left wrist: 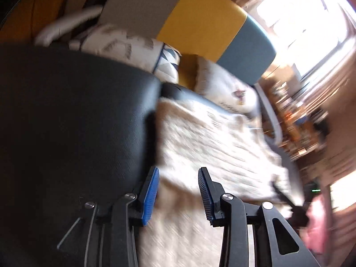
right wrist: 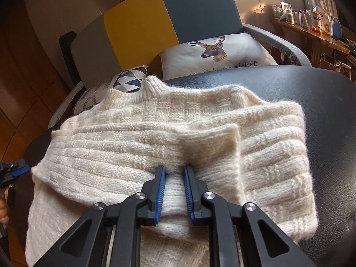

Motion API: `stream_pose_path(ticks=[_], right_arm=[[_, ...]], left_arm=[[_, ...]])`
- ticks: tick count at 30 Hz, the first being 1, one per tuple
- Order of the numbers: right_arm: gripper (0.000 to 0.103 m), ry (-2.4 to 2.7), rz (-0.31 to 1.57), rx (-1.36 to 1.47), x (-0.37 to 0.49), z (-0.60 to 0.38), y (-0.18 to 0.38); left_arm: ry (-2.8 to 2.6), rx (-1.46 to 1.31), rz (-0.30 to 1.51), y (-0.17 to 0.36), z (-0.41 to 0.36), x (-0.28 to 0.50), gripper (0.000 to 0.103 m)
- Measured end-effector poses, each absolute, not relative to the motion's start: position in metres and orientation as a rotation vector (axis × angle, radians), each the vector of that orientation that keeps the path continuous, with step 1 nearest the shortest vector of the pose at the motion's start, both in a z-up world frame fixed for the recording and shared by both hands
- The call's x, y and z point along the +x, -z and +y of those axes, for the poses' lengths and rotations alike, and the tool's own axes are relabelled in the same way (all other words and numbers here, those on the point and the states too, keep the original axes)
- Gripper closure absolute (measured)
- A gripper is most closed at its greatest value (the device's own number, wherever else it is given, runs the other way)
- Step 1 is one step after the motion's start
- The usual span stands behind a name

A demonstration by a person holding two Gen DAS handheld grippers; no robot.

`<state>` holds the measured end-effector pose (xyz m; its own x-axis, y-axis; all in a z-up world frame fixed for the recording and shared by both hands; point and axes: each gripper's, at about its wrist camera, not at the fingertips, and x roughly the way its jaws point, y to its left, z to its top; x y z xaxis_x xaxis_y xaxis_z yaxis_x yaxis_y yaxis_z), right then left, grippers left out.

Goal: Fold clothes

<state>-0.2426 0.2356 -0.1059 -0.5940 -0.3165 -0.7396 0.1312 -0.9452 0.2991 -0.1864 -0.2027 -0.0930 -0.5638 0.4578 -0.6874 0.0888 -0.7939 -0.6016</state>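
On the black seat [right wrist: 311, 102], right claw [right wrist: 174, 171] pinches the sweater [right wrist: 133, 138]; left claw [left wrist: 178, 175] gapes empty.

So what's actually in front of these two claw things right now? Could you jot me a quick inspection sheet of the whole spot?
Surface: black leather-like seat, partly covered.
Job's things: cream knit sweater, partly folded, a sleeve laid across the body.
Clutter: nothing seen on the seat beside the sweater.
Grippers: right gripper closed on a fold of the sweater; left gripper open, empty, at the sweater's edge; that view is blurred.
Cables: nothing seen.
Surroundings: grey, yellow and teal sofa behind; deer cushion and triangle-pattern cushion on it; crowded wooden shelf at right; bright window.
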Motion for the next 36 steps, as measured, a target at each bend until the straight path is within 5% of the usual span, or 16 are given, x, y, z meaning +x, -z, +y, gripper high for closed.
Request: stream_pose_path(ticks=[9, 12, 14, 15, 20, 28, 32, 36], right_arm=[[0.088, 2.573, -0.361, 1.244, -0.240, 0.239, 0.106], [0.088, 2.556, -0.398, 1.237, -0.240, 0.242, 0.107], [0.088, 2.543, -0.428, 1.231, -0.240, 0.245, 0.108], [0.088, 2.536, -0.442, 1.227, -0.240, 0.247, 0.109], [0.088, 2.550, -0.420, 1.222, -0.239, 0.244, 0.109], [0.088, 2.552, -0.429, 1.214, -0.239, 0.245, 0.109], [0.085, 2.519, -0.490, 1.220, -0.239, 0.251, 0.105], [0.084, 2.552, -0.470, 1.194, -0.231, 0.257, 0.080]], left_arm=[[-2.028, -1.288, -1.565, 0.155, -0.205, -0.172, 0.060], [-2.042, -1.221, -1.679, 0.157, -0.205, -0.176, 0.054], [-2.142, -1.211, -1.722, 0.159, -0.211, -0.177, 0.059], [-2.216, -1.220, -1.718, 0.159, -0.213, -0.176, 0.080], [-2.509, -1.246, -1.561, 0.155, -0.222, -0.162, 0.101], [-2.587, -1.181, -1.453, 0.111, -0.227, -0.140, 0.098], [-2.622, -1.055, -1.338, 0.073, -0.214, -0.144, 0.068], [-2.667, -1.081, -1.055, 0.060, -0.187, -0.180, 0.064]])
